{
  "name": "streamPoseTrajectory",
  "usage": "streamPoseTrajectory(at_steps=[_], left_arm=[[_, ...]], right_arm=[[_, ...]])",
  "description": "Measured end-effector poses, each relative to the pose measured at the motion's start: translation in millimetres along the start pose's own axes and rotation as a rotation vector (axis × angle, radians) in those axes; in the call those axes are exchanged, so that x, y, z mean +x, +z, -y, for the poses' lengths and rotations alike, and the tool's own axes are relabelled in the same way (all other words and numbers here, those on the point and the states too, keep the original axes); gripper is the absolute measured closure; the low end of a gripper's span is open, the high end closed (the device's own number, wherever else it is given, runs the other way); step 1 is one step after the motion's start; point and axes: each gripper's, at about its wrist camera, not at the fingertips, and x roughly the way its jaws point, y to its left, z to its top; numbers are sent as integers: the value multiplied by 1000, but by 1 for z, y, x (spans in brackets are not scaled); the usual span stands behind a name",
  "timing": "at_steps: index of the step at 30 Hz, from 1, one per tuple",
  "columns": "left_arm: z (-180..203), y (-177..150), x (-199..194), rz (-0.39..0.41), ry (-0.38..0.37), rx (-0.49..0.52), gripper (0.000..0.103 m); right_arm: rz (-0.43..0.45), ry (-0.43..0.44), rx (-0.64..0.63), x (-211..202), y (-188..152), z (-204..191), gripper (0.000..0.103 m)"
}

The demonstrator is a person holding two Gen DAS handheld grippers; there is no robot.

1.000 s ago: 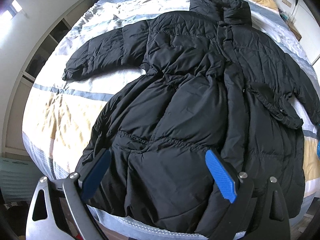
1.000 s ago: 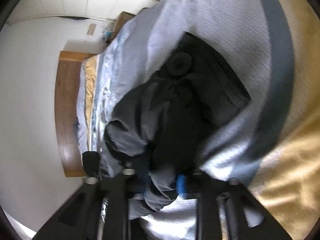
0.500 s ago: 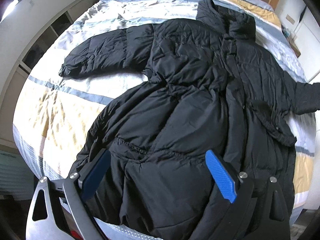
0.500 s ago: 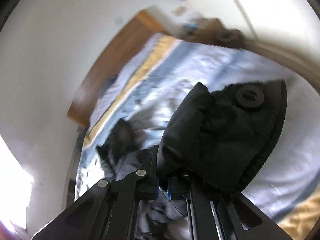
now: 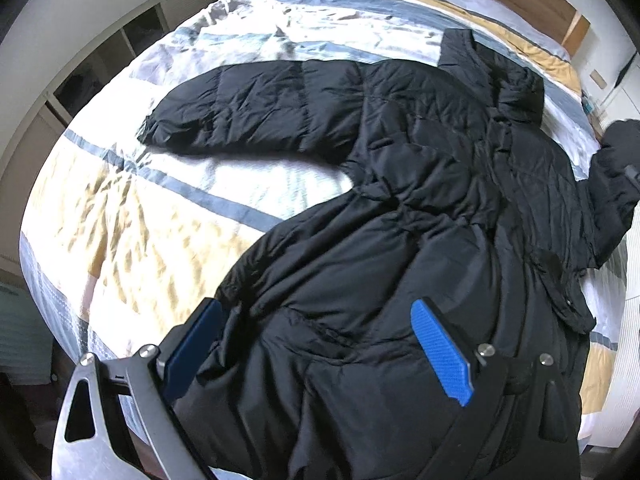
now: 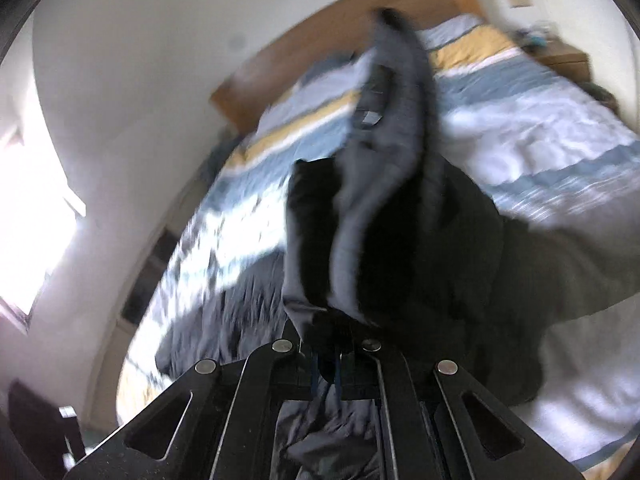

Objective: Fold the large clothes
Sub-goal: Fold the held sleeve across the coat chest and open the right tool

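Note:
A long black puffer coat lies spread on the striped bed, collar toward the headboard, one sleeve stretched out flat to the left. My left gripper hangs open over the coat's lower front, its blue pads wide apart and gripping nothing. At the far right edge of the left wrist view the other sleeve's cuff is lifted off the bed. The right wrist view is blurred: my right gripper is shut on that black sleeve, which hangs up in front of the lens and hides the jaw tips.
The bed has a white, blue and yellow striped cover and a wooden headboard. Open shelving lines the wall on the left side. A small wooden bedside table stands by the headboard. Bright window light comes from the left of the right wrist view.
My right gripper closed on the sleeve cuff, lifted it off the bed and rolled, swinging toward the coat. The left gripper drifted sideways over the hem, still open.

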Motion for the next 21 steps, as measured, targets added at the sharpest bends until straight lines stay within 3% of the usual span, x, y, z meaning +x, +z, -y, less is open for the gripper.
streamPoseTrajectory(at_steps=[8,15,18,20,21], left_arm=[[-26,2,17,-31,-2,-27,7],[-39,6,27,-43,-5,-30,7],[-38,10,33,-44,-11,-12,7],[-33,14,35,-34,-18,9,7],[-29,16,36,-28,-23,23,7]], right_arm=[[-214,-21,-84,68,-57,-37,97],[-334,-85,-148,92,-95,-53,93],[-384,-119,-162,99,-109,-49,80],[-392,-105,-166,97,-116,-54,53],[-389,-94,-172,93,-117,-57,50]])
